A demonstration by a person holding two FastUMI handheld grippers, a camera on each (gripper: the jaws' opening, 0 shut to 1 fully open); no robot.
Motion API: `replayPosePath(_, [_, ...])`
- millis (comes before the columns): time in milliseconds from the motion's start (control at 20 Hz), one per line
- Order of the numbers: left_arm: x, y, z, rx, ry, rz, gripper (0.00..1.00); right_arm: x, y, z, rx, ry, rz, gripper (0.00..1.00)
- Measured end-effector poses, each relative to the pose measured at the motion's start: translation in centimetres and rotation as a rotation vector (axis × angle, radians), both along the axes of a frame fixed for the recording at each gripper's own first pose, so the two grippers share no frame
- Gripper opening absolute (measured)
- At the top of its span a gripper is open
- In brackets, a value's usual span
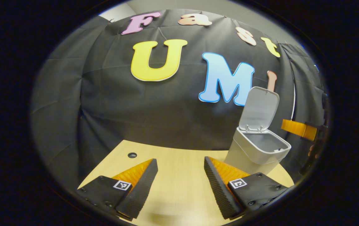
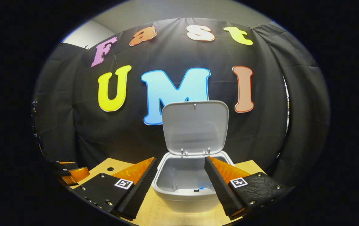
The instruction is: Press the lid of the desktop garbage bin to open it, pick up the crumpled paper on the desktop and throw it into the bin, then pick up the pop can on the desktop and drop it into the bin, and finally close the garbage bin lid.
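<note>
The grey desktop bin [image 1: 254,150] stands on the wooden table at the right of the left gripper view, its lid [image 1: 258,109] swung up and back. My left gripper [image 1: 181,180] is open over bare tabletop, left of the bin, with nothing between its fingers. In the right gripper view the bin [image 2: 185,185] sits right in front, its lid [image 2: 195,127] upright. My right gripper [image 2: 181,182] is open just above the bin's mouth, holding nothing. Something small and blue [image 2: 200,188] shows inside the bin near its front wall.
The wooden table [image 1: 173,188] has a round cable hole [image 1: 132,155] at its back left. The right gripper [image 1: 300,129] shows at the right edge of the left gripper view, beyond the bin. The left gripper [image 2: 69,172] shows at the lower left of the right gripper view.
</note>
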State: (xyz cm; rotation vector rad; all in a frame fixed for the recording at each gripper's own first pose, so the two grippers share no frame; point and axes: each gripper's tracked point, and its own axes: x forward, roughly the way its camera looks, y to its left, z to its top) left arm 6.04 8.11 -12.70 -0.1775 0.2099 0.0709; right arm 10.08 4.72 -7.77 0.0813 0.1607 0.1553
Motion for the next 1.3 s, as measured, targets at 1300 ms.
replayPosePath(1300, [-1.9,3.2,1.9,0.022,-0.033,0.065,0.99,13.7,-2.8,13.8,-0.068,-0.227,-0.104,0.96])
